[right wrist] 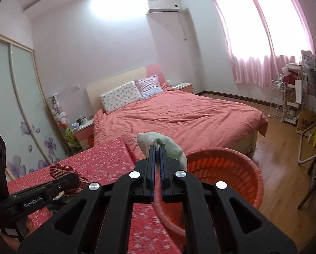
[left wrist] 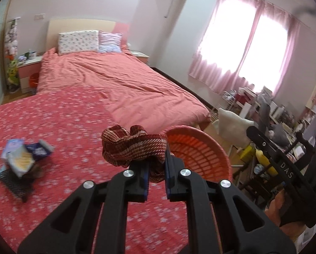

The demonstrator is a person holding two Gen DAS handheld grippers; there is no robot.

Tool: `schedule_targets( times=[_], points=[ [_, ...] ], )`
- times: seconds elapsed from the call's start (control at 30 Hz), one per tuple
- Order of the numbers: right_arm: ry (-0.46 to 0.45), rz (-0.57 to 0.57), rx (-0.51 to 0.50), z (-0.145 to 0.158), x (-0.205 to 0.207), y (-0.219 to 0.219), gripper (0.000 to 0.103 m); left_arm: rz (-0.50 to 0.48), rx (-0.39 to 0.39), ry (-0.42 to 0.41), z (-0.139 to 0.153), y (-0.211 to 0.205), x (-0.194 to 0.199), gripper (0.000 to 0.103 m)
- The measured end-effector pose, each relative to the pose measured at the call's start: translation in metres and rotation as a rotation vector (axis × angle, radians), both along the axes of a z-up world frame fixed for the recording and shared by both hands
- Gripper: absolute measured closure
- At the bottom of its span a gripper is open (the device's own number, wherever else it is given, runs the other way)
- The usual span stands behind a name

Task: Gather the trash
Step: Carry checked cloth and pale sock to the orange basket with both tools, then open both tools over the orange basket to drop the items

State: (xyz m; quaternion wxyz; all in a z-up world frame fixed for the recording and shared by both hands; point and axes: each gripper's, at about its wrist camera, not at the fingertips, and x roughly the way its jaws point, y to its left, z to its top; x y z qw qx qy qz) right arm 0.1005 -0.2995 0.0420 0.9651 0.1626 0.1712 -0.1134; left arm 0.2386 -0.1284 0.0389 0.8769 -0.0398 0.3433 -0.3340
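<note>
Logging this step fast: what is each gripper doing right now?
Left gripper: closed on the striped red cloth.
Right gripper: closed on the pale green-white wad.

A wide bed with a salmon-pink duvet [right wrist: 179, 114] carries a floral white pillow [right wrist: 120, 98] beside a lilac checked pillow [right wrist: 148, 87]. Pink curtains [right wrist: 261, 42] cover the window. A white wall air conditioner [right wrist: 163, 6] hangs above. Frosted sliding wardrobe doors with purple flowers [right wrist: 20, 105] stand left.
</note>
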Motion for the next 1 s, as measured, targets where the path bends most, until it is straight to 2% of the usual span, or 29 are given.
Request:
schedule_targets(
  times=[0.27,0.63,0.73,0.8,0.87,0.93,1.0],
  points=[
    [0.012,-0.066,0.050,-0.020,0.005,-0.037,0.099,-0.113,0.017,0.028,-0.023,-0.063,0.003,0.091],
    [0.026,-0.113,0.096,-0.039,0.006,-0.071,0.099,-0.211,0.033,0.060,-0.050,-0.118,0.012,0.091],
    [0.036,-0.109,0.113,-0.044,0.011,-0.078,0.098,-0.222,0.052,0.073,-0.059,-0.133,0.016,0.086],
    [0.049,-0.106,0.127,-0.049,0.013,-0.082,0.097,-0.220,0.069,0.081,-0.065,-0.139,0.019,0.076],
    [0.062,-0.102,0.143,-0.054,0.015,-0.087,0.095,-0.208,0.089,0.094,-0.074,-0.140,0.023,0.071],
    [0.082,-0.103,0.155,-0.059,0.016,-0.089,0.084,-0.194,0.097,0.102,-0.077,-0.139,0.026,0.068],
    [0.099,-0.113,0.160,-0.063,0.015,-0.089,0.081,-0.179,0.103,0.113,-0.082,-0.133,0.029,0.066]
  ],
)
